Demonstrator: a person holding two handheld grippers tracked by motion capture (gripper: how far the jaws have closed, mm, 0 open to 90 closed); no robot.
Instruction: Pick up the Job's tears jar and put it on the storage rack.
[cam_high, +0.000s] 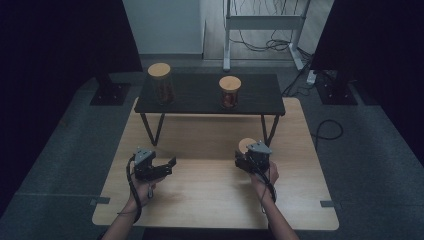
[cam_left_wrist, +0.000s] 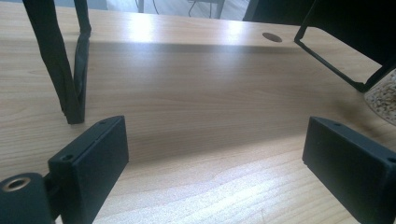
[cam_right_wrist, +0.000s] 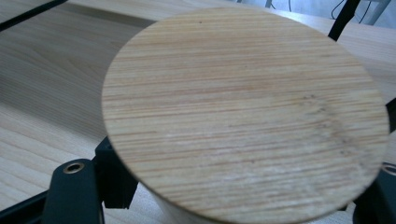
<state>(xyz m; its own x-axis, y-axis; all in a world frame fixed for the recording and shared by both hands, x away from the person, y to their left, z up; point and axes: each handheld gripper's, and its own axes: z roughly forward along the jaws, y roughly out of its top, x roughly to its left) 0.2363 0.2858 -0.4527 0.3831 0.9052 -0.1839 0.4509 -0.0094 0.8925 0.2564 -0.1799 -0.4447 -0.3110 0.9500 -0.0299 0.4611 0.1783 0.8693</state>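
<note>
From the high view, the right gripper (cam_high: 248, 161) stands at the right of the wooden table (cam_high: 210, 200), near the front of the black shelf (cam_high: 210, 95), with the round wooden lid of a jar (cam_high: 246, 145) showing just beyond it; the left gripper (cam_high: 162, 167) sits well apart at the left, so the right hand is plainly the nearer.

In the left gripper view, the jaws stand wide with bare table between them, and the jar's grain-filled side (cam_left_wrist: 384, 95) lies far right.

In the right gripper view, the jar's lid (cam_right_wrist: 245, 112) sits directly above the jaws, which are closed on the upright jar beneath it.
</note>
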